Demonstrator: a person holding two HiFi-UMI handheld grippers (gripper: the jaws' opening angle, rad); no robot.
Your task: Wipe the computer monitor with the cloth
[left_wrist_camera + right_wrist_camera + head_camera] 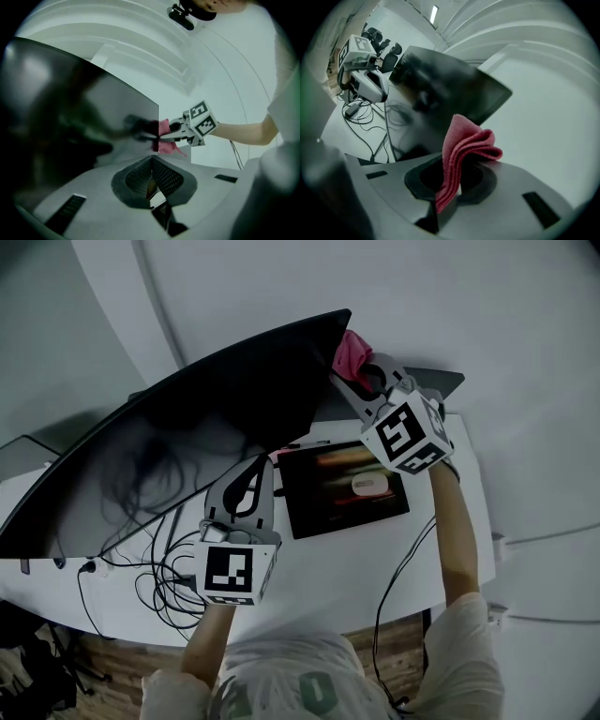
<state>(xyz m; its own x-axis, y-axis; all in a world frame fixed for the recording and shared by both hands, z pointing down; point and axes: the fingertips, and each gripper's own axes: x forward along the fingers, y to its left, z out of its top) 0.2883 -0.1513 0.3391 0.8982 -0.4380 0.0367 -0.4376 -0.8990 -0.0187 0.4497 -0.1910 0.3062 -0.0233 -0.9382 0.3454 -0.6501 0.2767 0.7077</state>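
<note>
Nearest the person, the left gripper (261, 470) hangs over the white desk (375, 549) with its jaws together on nothing, above a tangle of cables (164, 587). Just beyond lie a dark mat (319, 507) and a mouse (370, 486). Farther back, the right gripper (361, 381) is clamped on the folded pink cloth (352, 354), which sits at the upper right corner of the monitor (187, 427). To wipe well, I would lay the fold flat on the glass and draw it leftward in overlapping passes, pressing lightly so the panel does not rock. Whether the cloth actually touches the screen is unclear. The stand is hidden, and reflections blur any smudges.
</note>
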